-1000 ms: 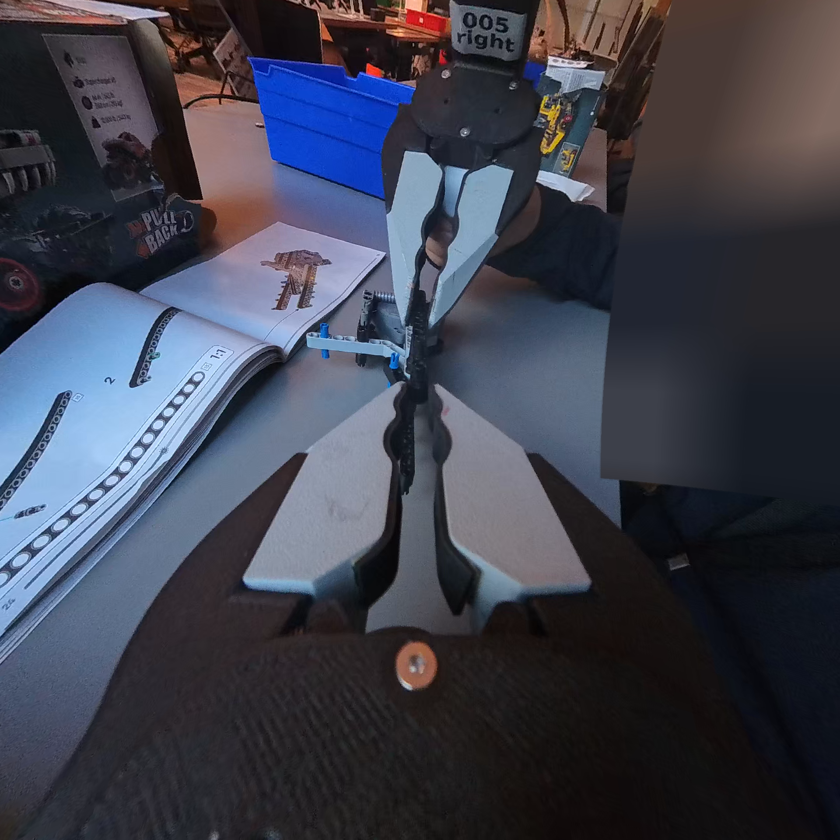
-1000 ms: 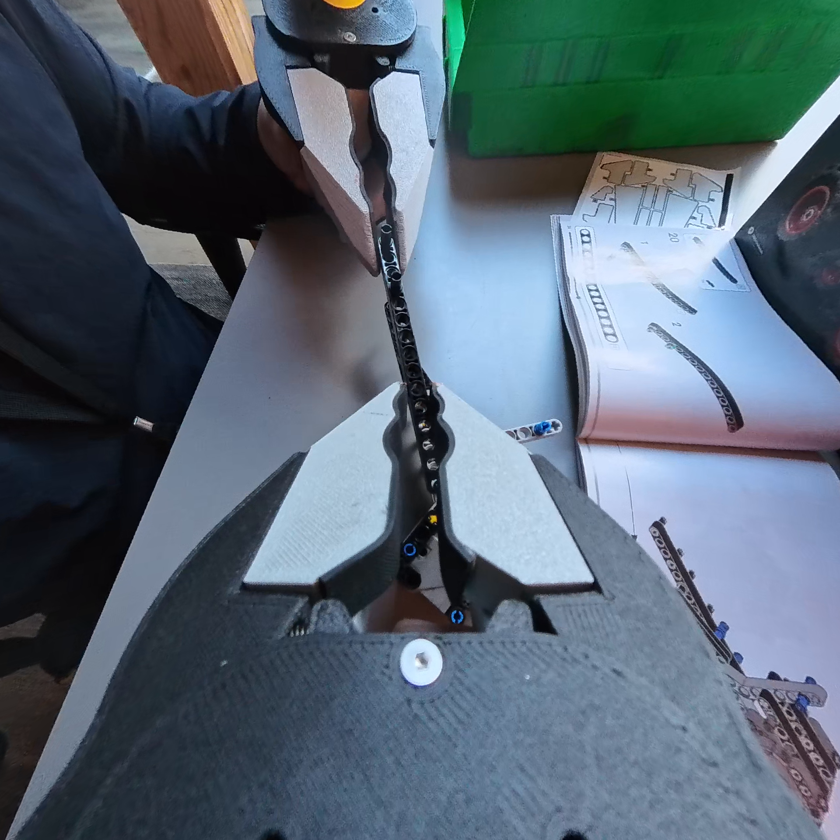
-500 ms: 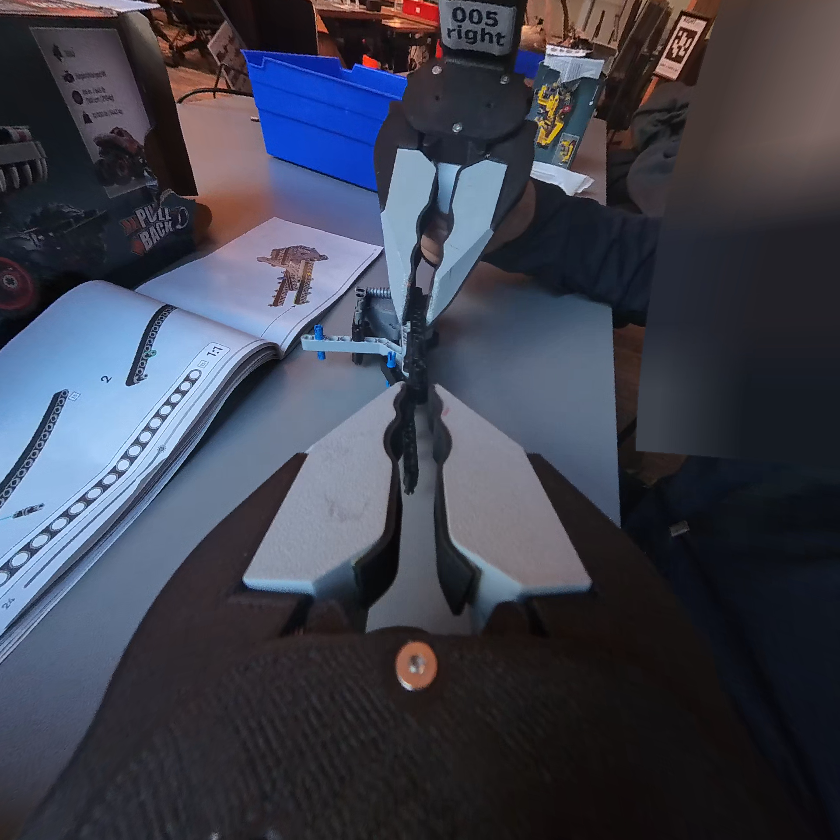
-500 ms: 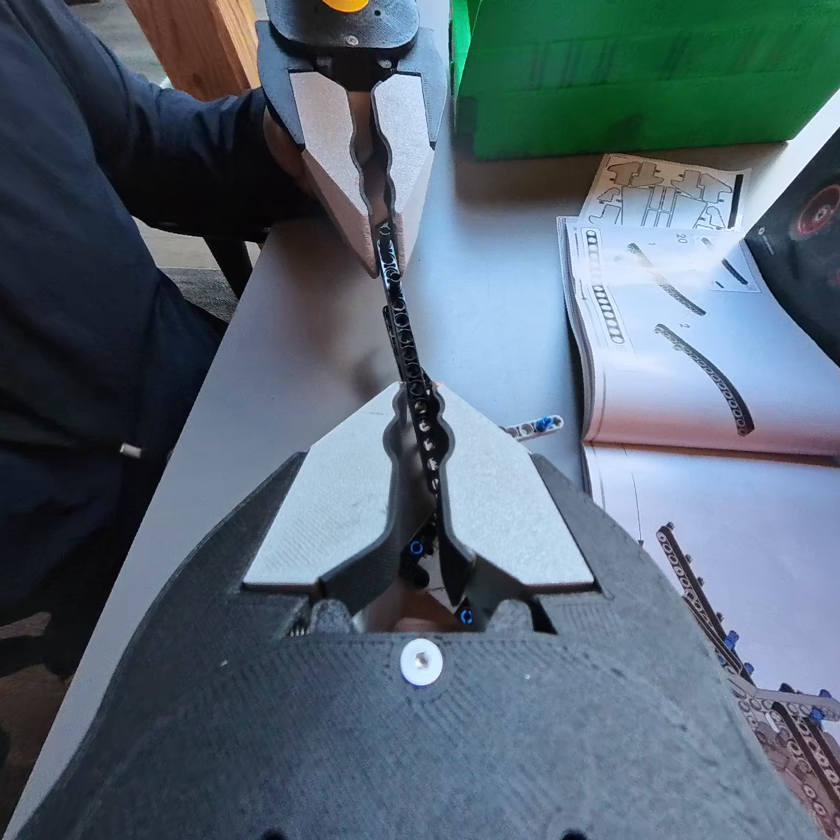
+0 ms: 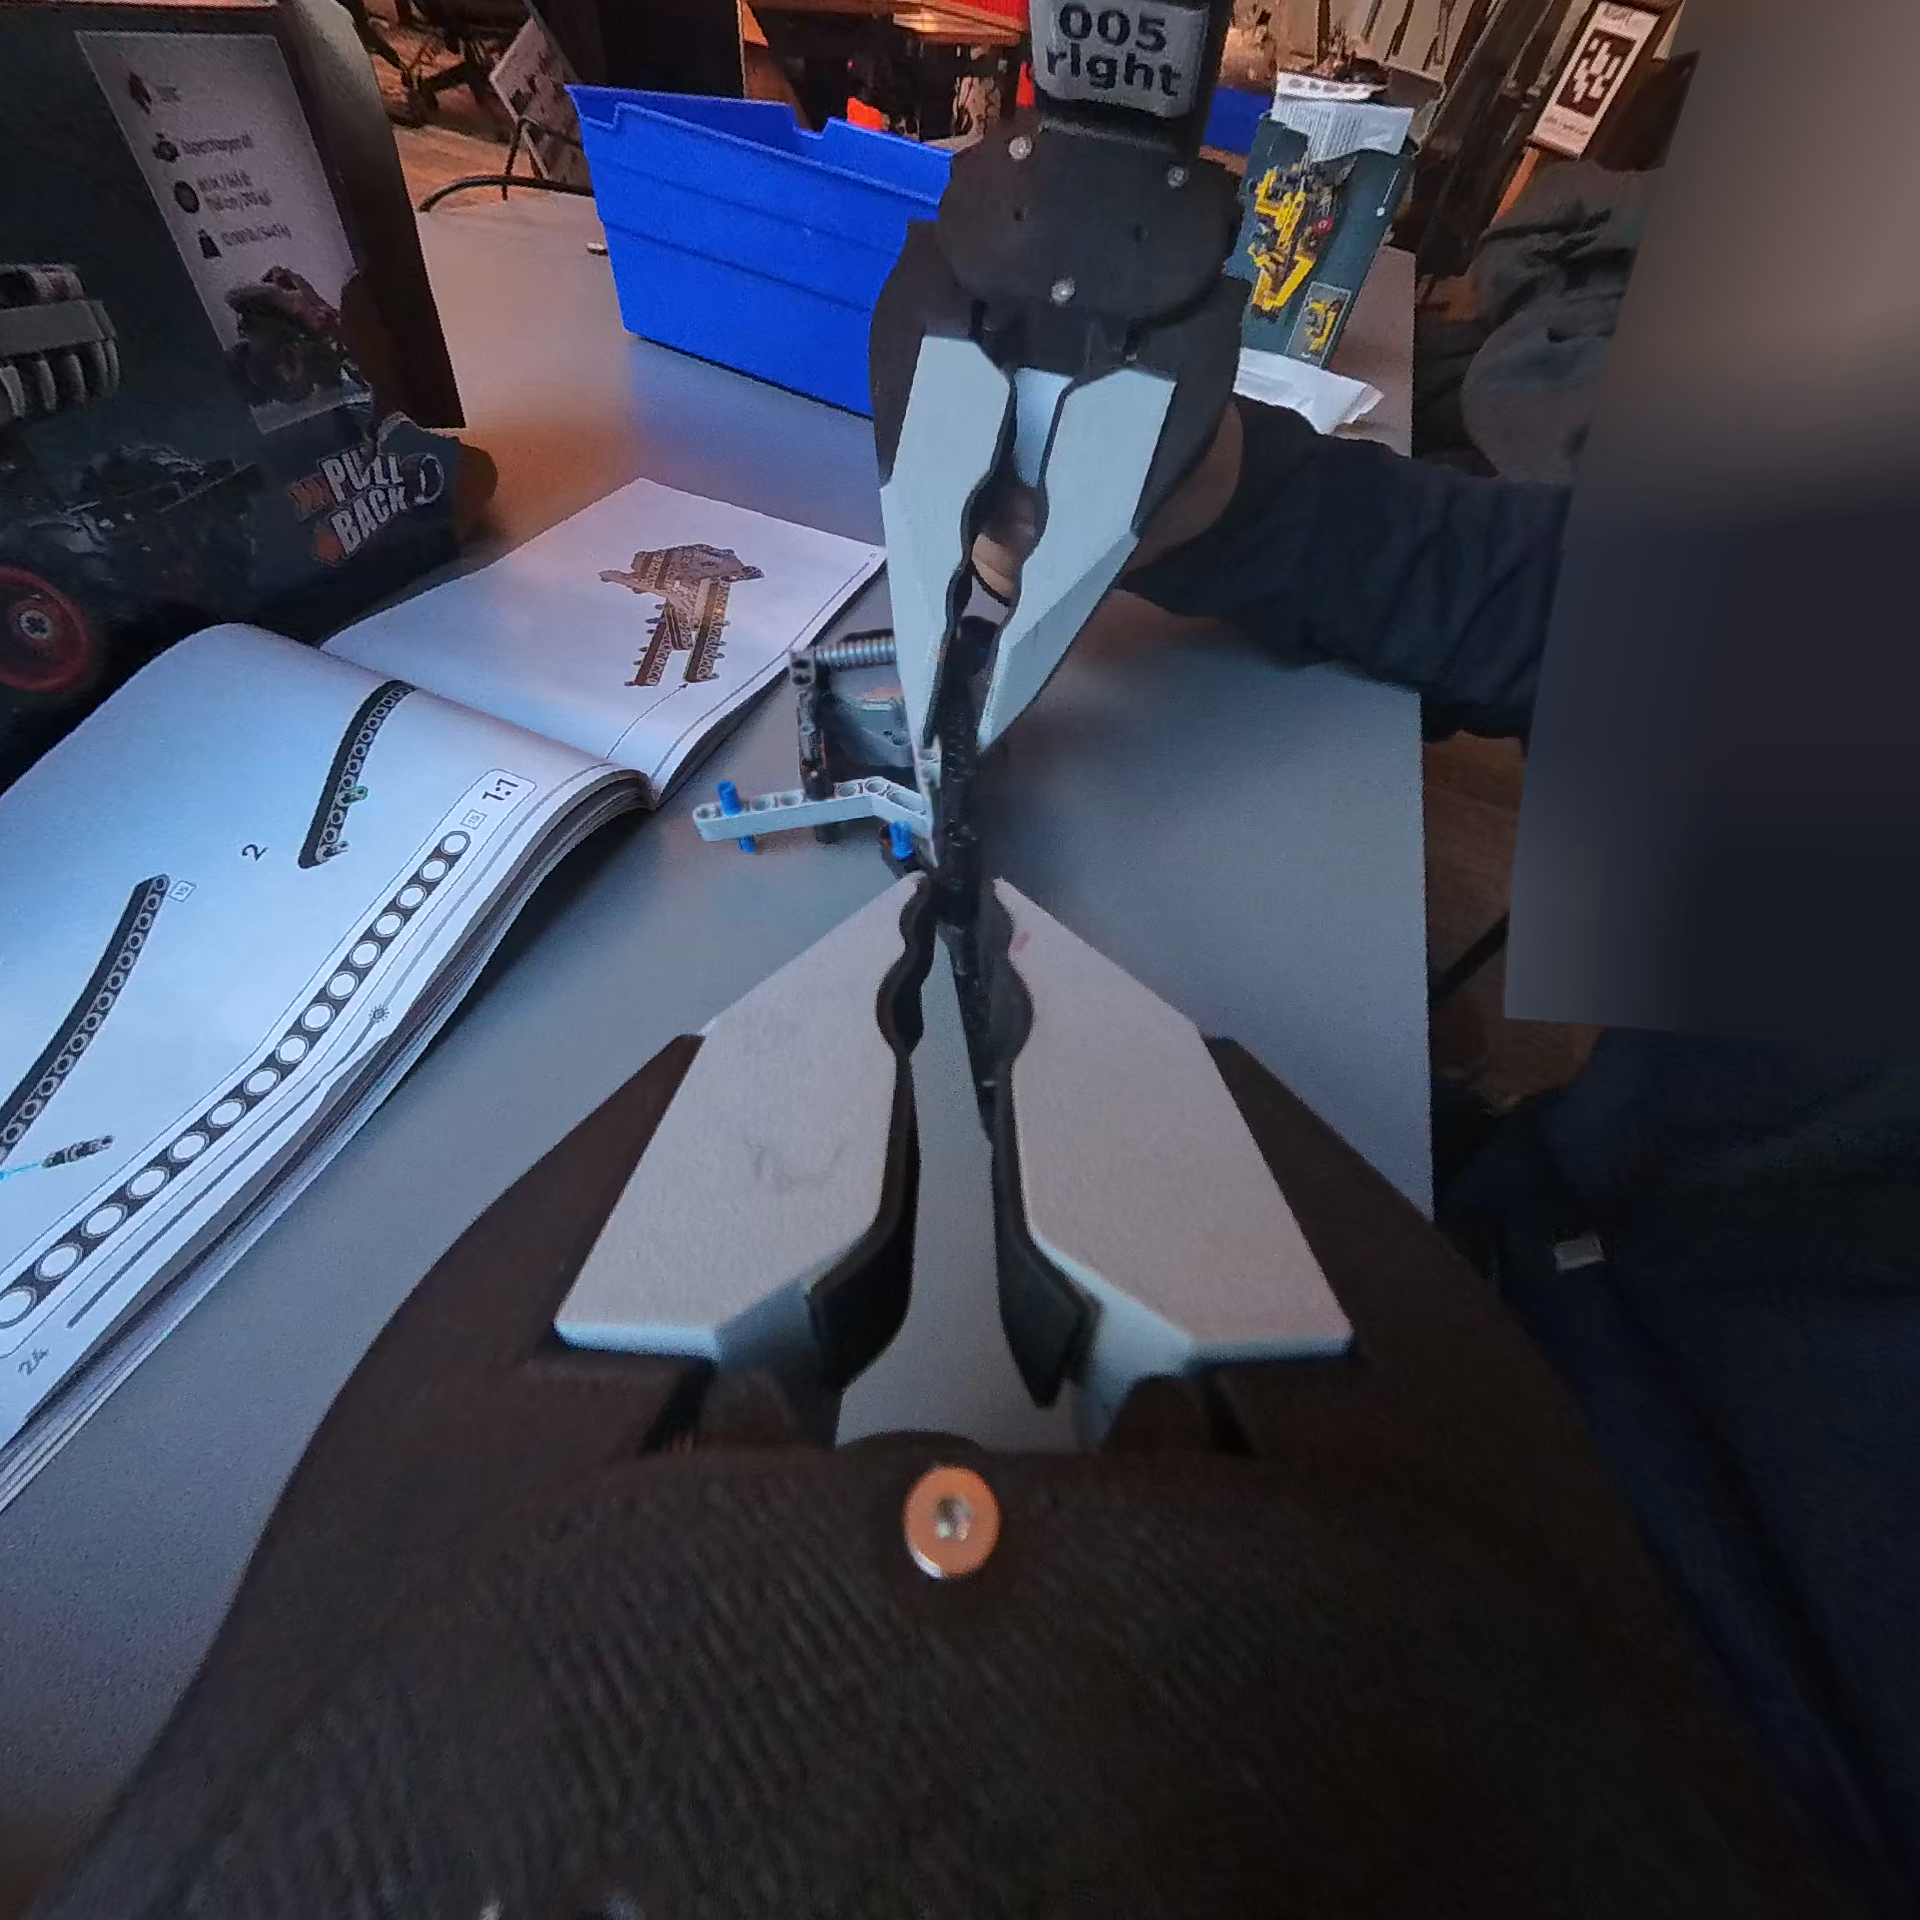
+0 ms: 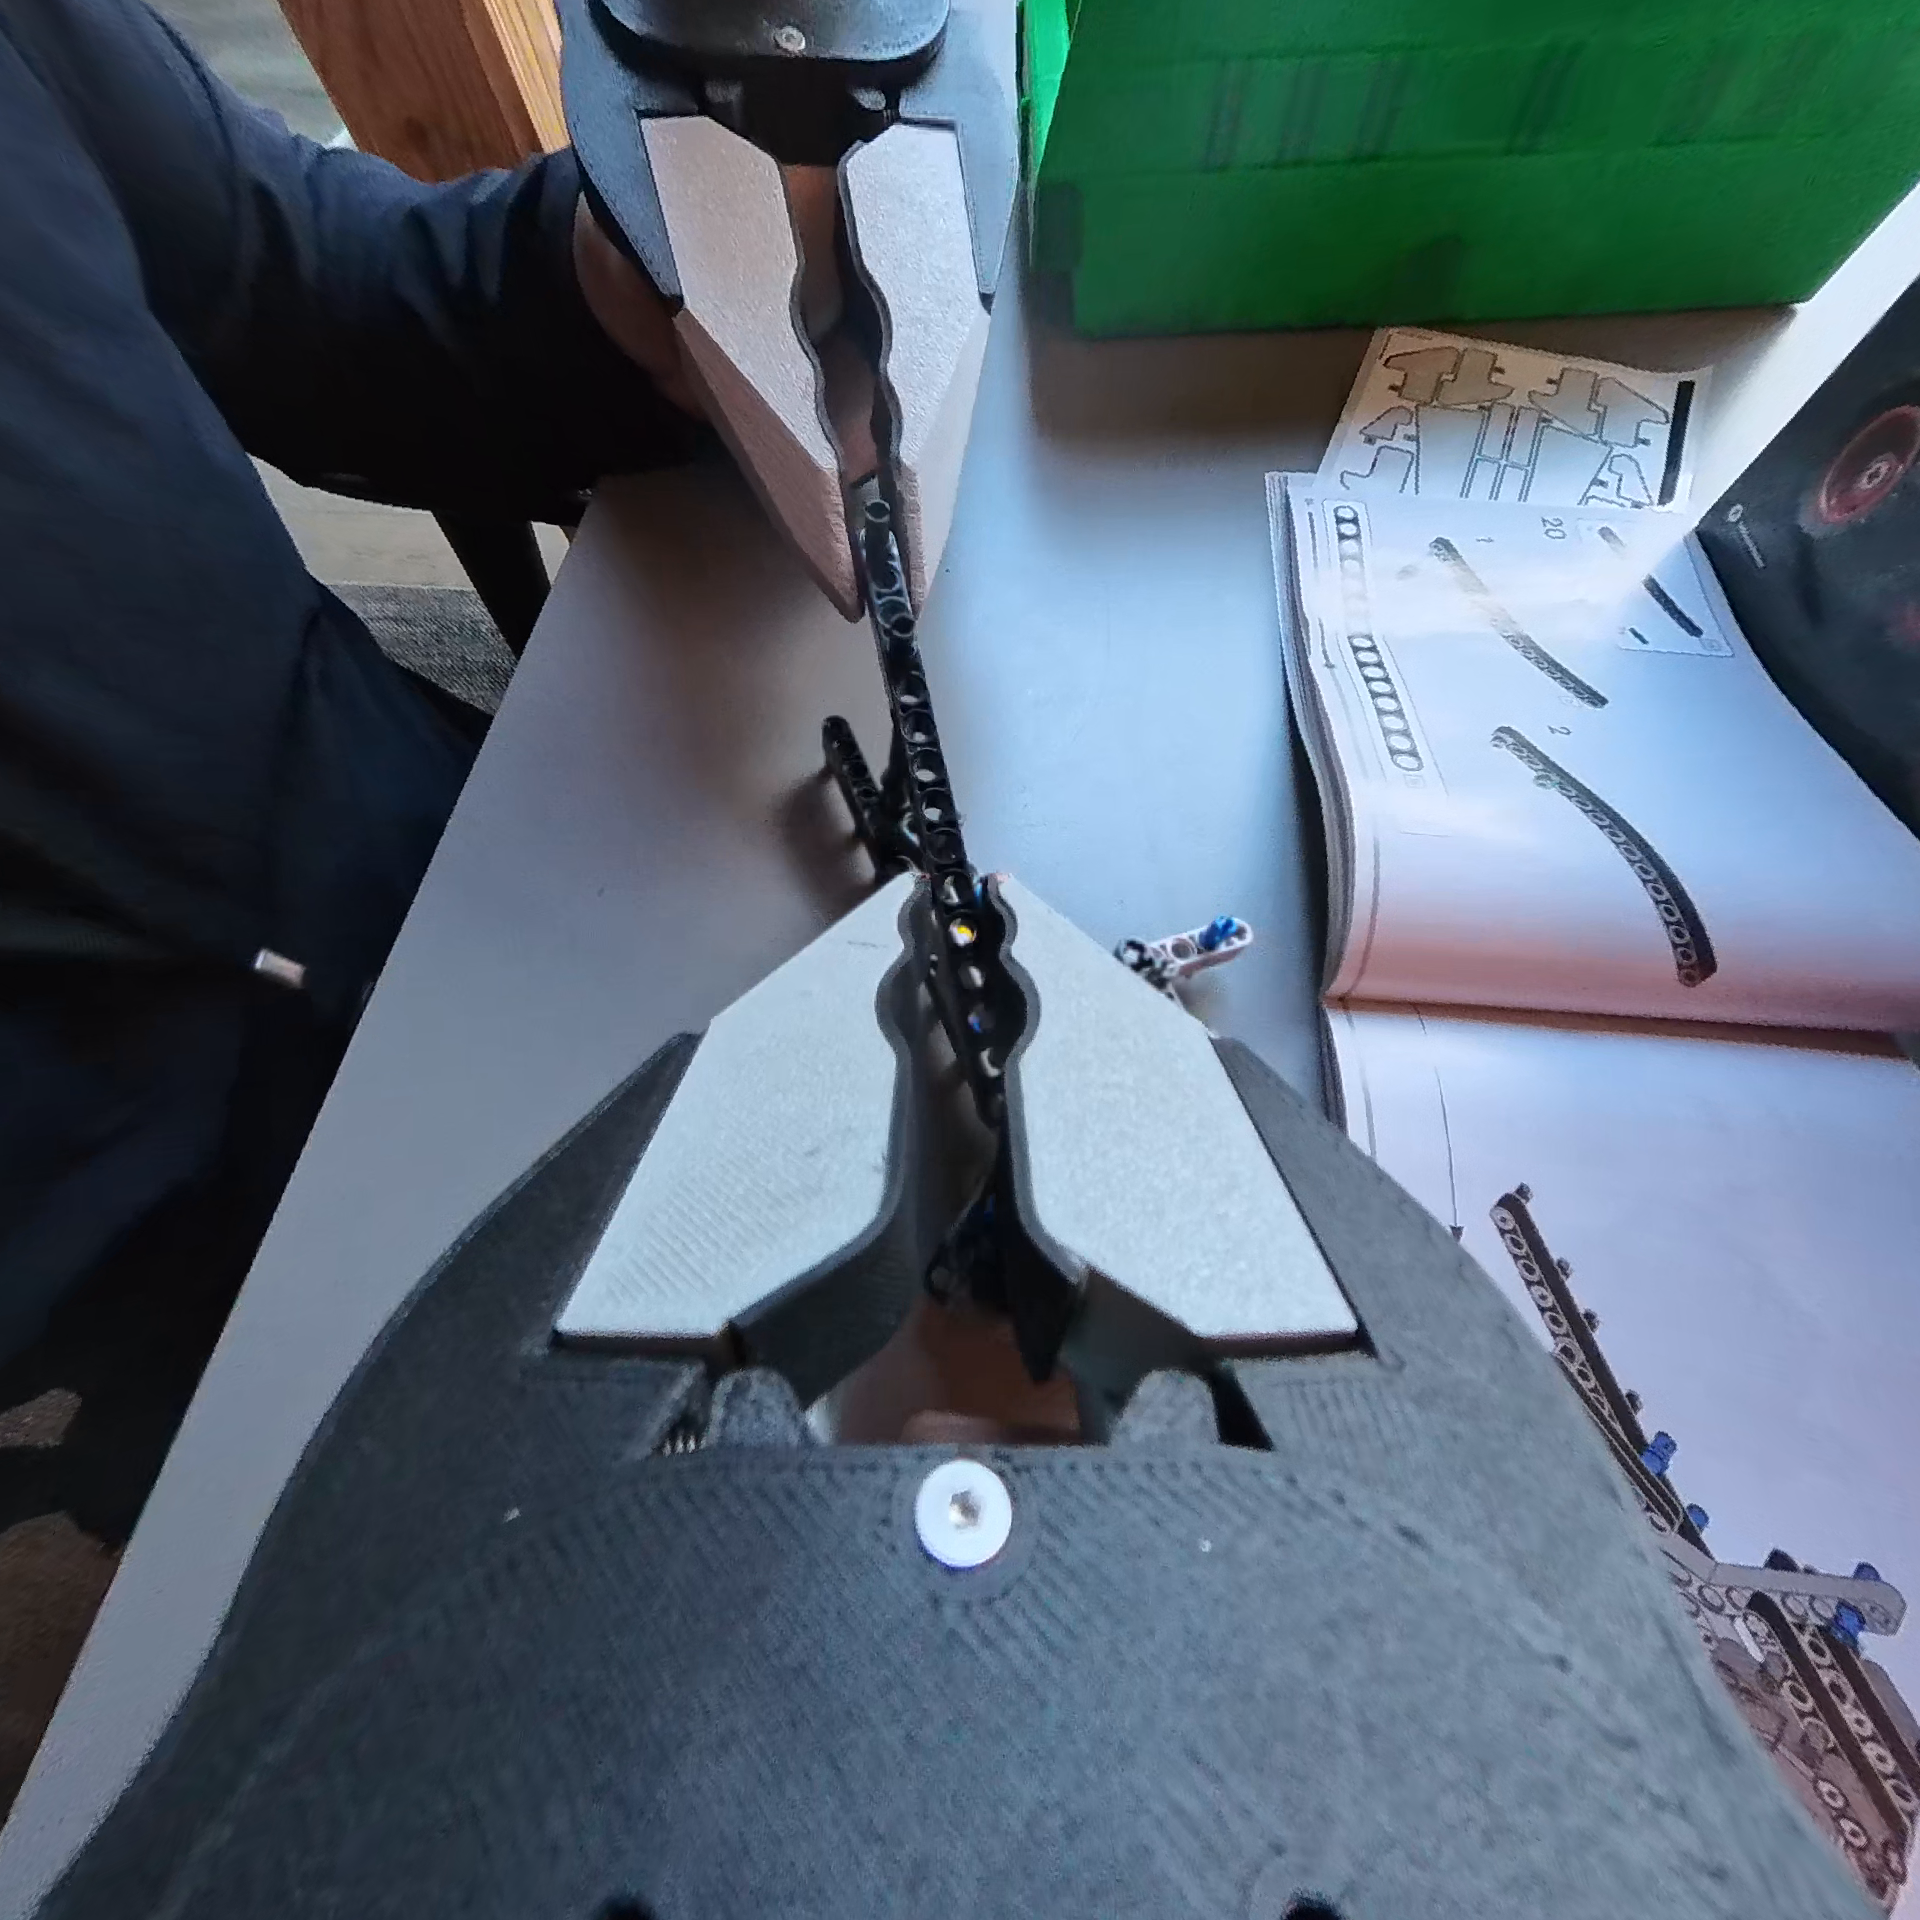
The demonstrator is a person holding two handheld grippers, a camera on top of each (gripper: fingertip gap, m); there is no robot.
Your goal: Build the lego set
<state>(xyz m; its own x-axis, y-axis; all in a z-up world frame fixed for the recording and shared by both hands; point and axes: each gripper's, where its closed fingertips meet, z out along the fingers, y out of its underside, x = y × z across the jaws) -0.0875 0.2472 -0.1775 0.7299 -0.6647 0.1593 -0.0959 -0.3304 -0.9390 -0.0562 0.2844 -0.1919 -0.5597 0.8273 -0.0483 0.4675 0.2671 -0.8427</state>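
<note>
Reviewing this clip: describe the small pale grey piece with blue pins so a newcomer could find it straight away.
Start at the open instruction booklet on the grey table. Just off its right page edge lies the pale grey beam, beside the black beam gripped between the two grippers. It is the only light-coloured, angled piece there, with a blue pin through its free end.

In the left wrist view, the open booklet [image 5: 312, 883] lies at nine o'clock on the table [image 5: 1195, 883], the bin [image 5: 748, 260] at twelve behind it, the lego assembly [image 5: 831, 758] between.
</note>
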